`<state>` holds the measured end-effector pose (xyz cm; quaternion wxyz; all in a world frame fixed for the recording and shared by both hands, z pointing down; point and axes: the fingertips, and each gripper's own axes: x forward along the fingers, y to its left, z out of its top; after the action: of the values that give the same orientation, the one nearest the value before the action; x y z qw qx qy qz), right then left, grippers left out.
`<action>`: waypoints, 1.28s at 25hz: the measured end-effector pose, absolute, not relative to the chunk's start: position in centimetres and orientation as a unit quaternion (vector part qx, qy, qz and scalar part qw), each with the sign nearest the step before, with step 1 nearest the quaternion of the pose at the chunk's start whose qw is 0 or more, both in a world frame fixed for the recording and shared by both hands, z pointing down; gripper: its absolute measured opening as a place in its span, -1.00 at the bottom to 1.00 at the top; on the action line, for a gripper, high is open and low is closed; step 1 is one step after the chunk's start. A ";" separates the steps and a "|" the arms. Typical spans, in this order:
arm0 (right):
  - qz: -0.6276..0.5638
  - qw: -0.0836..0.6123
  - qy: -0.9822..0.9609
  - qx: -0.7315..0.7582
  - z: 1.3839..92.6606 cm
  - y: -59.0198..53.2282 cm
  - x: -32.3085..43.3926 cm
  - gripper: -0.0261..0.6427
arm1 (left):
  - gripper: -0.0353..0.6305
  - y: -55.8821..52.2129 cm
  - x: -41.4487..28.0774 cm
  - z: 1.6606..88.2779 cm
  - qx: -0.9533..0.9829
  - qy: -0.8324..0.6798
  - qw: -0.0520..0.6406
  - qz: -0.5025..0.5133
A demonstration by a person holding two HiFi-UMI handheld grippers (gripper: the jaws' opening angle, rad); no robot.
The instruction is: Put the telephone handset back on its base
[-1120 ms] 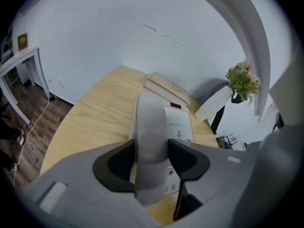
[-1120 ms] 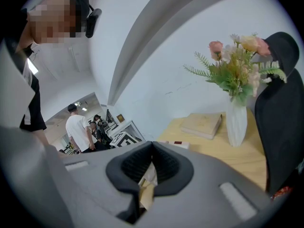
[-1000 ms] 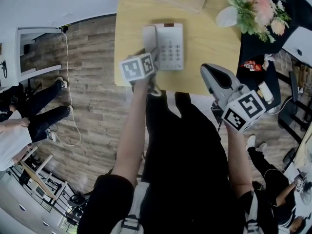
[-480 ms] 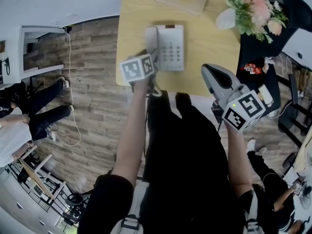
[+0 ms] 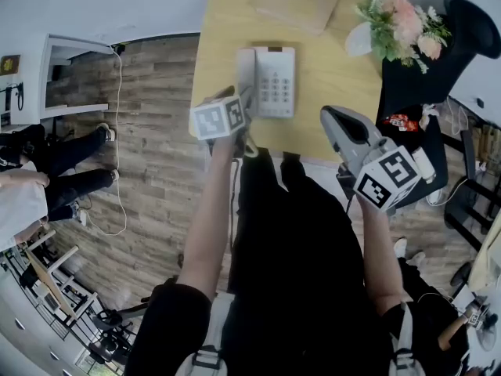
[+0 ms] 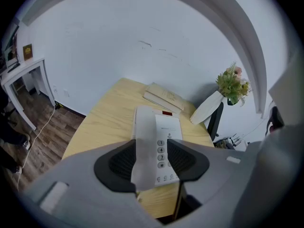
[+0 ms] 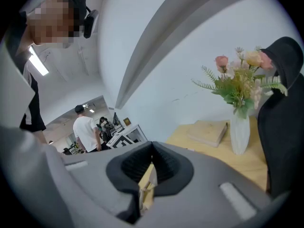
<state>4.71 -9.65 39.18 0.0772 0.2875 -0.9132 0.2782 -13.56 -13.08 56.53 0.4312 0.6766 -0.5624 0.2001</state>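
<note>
A white telephone base point(image 5: 275, 82) with a keypad stands on the pale wooden table point(image 5: 337, 77). The white handset point(image 5: 245, 75) lies along the base's left side. My left gripper point(image 5: 239, 105) is shut on the handset's near end. In the left gripper view the handset point(image 6: 144, 141) runs between the dark pads point(image 6: 122, 163), next to the keypad of the base point(image 6: 167, 146). My right gripper point(image 5: 340, 119) hovers off the table's near right edge, jaws shut with nothing held. Its pads point(image 7: 166, 161) meet in the right gripper view.
A tan book point(image 5: 293, 2) lies at the table's far side. A white vase of flowers point(image 5: 395, 26) stands at the far right, beside a black chair point(image 5: 470, 37). Seated people point(image 5: 31, 178) and a white shelf point(image 5: 74, 73) are to the left on the wooden floor.
The head view has shifted slightly. My left gripper stays shut on the handset at the base's left side. The right gripper has hardly moved.
</note>
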 end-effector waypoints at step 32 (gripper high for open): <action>0.241 0.047 -0.951 0.190 33.3 -8.4 1.3 -0.91 | -0.64 -4.9 -11.5 39.8 0.725 -0.611 0.296 0.119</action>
<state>1.31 -8.44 33.35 0.0465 0.1901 -0.9506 0.2409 -11.51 -4.90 39.77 0.2962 0.7246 -0.6107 0.1194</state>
